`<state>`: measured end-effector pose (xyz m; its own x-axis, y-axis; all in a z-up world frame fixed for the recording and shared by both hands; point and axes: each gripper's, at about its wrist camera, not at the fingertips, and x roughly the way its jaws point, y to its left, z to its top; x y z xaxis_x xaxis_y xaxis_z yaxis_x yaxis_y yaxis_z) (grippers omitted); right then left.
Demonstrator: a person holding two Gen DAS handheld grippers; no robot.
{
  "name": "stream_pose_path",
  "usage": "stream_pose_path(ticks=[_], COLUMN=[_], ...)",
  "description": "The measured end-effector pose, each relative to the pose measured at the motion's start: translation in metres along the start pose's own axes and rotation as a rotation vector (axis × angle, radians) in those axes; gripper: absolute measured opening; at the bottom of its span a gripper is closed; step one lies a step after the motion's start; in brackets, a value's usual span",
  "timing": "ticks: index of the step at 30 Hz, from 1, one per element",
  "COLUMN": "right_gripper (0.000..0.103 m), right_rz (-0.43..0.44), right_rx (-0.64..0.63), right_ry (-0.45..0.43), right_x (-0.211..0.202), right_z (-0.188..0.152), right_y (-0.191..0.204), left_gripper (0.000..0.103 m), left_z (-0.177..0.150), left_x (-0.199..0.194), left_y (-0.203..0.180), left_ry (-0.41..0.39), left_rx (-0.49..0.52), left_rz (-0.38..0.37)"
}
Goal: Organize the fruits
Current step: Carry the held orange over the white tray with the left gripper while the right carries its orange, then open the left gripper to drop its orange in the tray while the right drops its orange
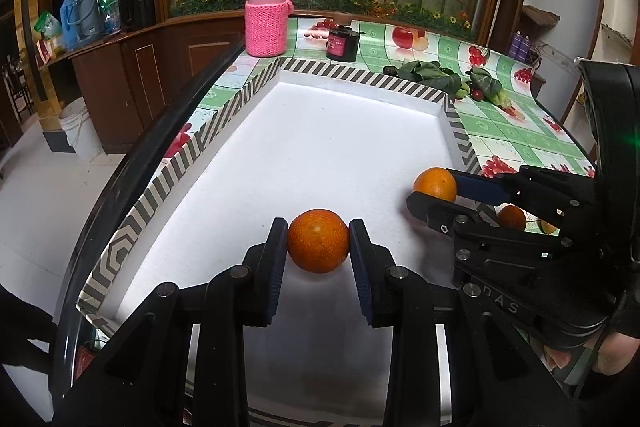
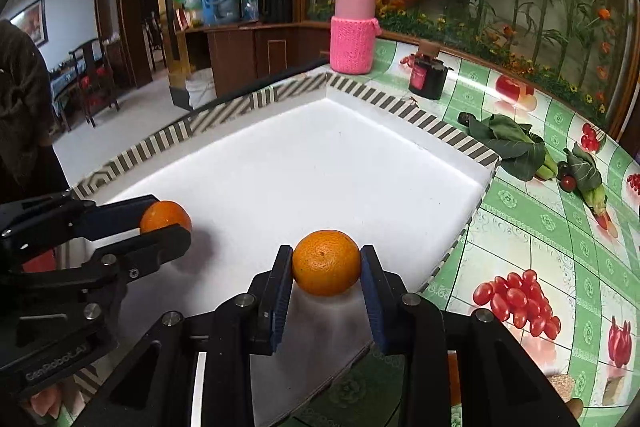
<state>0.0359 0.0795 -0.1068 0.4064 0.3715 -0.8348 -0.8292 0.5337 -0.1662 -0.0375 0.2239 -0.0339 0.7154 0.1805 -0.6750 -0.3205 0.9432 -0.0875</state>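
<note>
an orange [image 1: 318, 246] in each claw [image 1: 319, 245]

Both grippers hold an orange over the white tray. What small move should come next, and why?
Probably open the left gripper a little to release its orange. The fruit appears to rest on the white tray floor already, well inside the striped wall. The right gripper could then do the same with its orange.
</note>
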Motion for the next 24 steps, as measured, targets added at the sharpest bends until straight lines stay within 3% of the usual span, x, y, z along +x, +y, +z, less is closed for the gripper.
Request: stream_pose_path(ticks=[14,18,24], right_gripper=[0.033,0.034,0.037], right_rz=[-0.036,-0.033,-0.036], right_rx=[-0.027,-0.027,-0.044], right_ry=[0.016,0.014,0.003], right_x=[0.0057,0.0058,0.0057], right_z=[0.0003,0.0005,-0.0004], right_y=[0.0037,0.0036,0.0066], left_gripper=[0.031,0.054,0.055], left_z=[-0.0026,-0.003,-0.0027], left_x=[-0.0001,-0.0011,-0.0082], left_y=[-0.0059,0.0005,0.0007], left_ry=[0.005,0.002,-0.038], left_rx=[0.021,-0.013,-0.028], left_rz=[0.016,0.021,-0.012])
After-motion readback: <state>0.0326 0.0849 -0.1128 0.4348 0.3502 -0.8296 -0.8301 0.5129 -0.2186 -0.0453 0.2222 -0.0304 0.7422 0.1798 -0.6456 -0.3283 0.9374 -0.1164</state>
